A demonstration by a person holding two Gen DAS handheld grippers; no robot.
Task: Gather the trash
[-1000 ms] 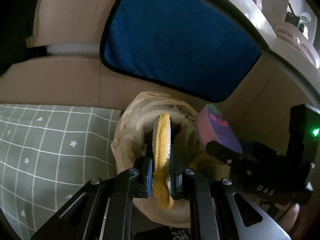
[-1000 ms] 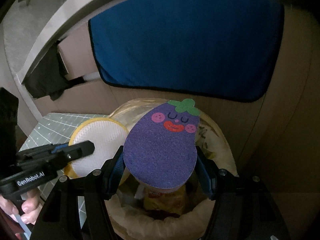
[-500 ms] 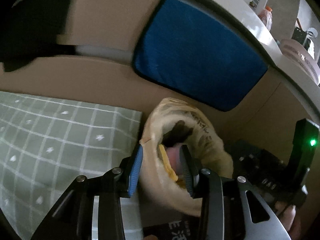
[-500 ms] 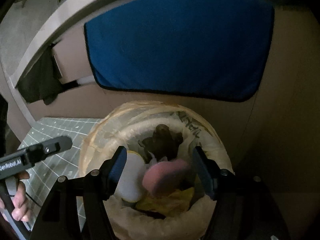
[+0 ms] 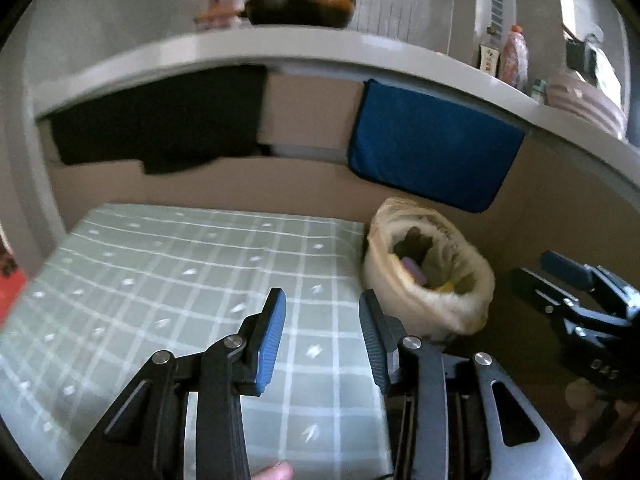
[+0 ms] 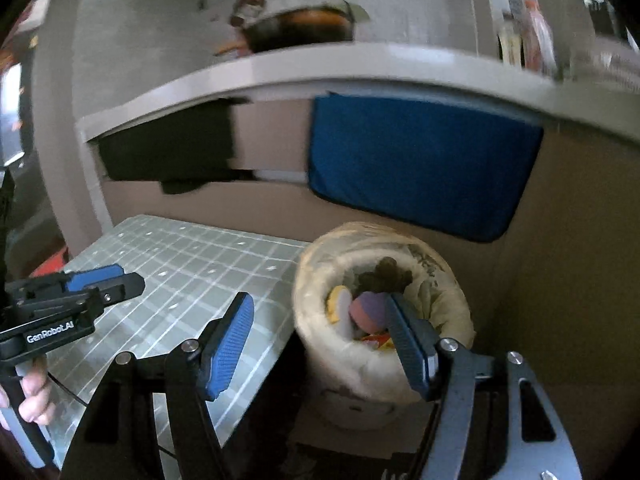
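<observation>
The bag-lined trash bin (image 5: 472, 284) (image 6: 360, 360) stands on the floor by the right end of the green checked table (image 5: 160, 280) (image 6: 180, 264). Inside it lie a purple sponge (image 5: 412, 270) (image 6: 368, 310) and a yellow-rimmed white pad (image 6: 340, 306) on other rubbish. My left gripper (image 5: 322, 296) (image 6: 128, 276) hovers over the table, left of the bin, open with nothing between its pads. My right gripper (image 6: 318, 300) (image 5: 548, 276) hangs back from the bin and above it, open wide and empty.
A blue towel (image 5: 432, 152) (image 6: 420, 164) and a black cloth (image 5: 160, 120) hang from the counter front behind the table. On the counter are a frying pan (image 5: 300, 4), bottles (image 5: 514, 56) and a pink basket (image 5: 584, 100). A hand (image 6: 32, 400) grips the left handle.
Both grippers opened over the bin; the yellow pad and the purple sponge fell in. Both hands then drew back and upward, the left swinging over the table.
</observation>
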